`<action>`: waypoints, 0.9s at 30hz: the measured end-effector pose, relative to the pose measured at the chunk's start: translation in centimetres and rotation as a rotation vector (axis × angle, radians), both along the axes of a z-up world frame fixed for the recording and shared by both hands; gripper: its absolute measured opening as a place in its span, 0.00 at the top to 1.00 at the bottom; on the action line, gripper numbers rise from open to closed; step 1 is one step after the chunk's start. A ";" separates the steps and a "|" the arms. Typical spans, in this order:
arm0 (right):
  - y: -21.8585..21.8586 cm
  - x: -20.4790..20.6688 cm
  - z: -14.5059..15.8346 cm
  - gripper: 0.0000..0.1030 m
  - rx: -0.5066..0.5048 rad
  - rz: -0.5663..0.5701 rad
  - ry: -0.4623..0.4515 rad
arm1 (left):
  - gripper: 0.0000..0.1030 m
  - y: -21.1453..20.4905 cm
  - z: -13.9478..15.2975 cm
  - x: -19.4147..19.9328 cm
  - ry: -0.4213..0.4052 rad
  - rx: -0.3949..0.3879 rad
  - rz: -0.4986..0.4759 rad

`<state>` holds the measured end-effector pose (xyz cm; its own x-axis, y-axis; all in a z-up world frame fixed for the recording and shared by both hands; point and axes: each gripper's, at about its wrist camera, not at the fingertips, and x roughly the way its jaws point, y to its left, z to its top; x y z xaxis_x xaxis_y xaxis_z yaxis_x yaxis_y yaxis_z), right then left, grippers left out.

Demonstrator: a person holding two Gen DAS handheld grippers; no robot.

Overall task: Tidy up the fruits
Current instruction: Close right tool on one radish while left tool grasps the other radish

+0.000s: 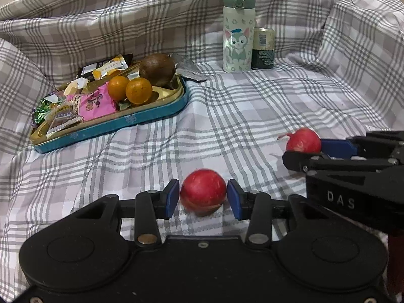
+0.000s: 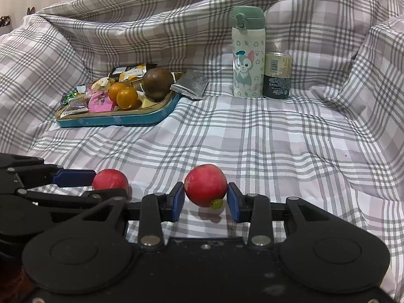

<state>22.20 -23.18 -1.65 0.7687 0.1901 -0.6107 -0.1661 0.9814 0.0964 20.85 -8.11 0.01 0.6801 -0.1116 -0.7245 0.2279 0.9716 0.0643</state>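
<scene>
Well in front of the tray (image 1: 111, 123), your left gripper (image 1: 203, 197) brackets one red fruit (image 1: 203, 192), pads apart from it; your right gripper (image 2: 205, 198) likewise brackets the other (image 2: 205, 185). Only the right view shows its green stem end.

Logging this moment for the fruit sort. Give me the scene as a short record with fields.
surface: checked bedsheet
left gripper: fingers either side of a red fruit, slight gaps visible, not clamped
right gripper: fingers either side of a second red fruit with a green stem end, not clamped
tray: teal tin holding two oranges, one brown fruit and wrapped snacks
behind: cat-print bottle, upright, with a small can beside it
fruit outside tray: both red ones
</scene>
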 end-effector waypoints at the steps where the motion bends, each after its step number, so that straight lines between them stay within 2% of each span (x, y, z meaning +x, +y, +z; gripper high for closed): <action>1: 0.0 0.0 0.0 0.63 0.001 -0.002 0.001 | 0.51 -0.1 0.1 0.2 -0.005 0.002 0.003; 9: -0.2 0.1 0.1 0.63 0.008 -0.011 -0.002 | 0.51 0.3 0.4 2.6 -0.009 0.007 0.055; 15: -0.5 0.1 0.2 0.63 0.019 -0.024 -0.004 | 0.52 1.9 1.1 1.3 0.010 -0.031 0.070; 22: -0.4 0.1 0.3 0.63 0.020 -0.031 -0.008 | 0.52 1.6 1.9 -0.4 0.033 -0.098 0.021; 27: -0.7 0.1 0.3 0.63 0.021 -0.051 -0.012 | 0.52 0.4 1.5 -1.5 0.033 -0.076 -0.032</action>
<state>22.33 -23.85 -1.37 0.7850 0.1634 -0.5975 -0.1175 0.9864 0.1153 19.39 -7.72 1.53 0.6512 -0.1885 -0.7351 0.2597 0.9655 -0.0175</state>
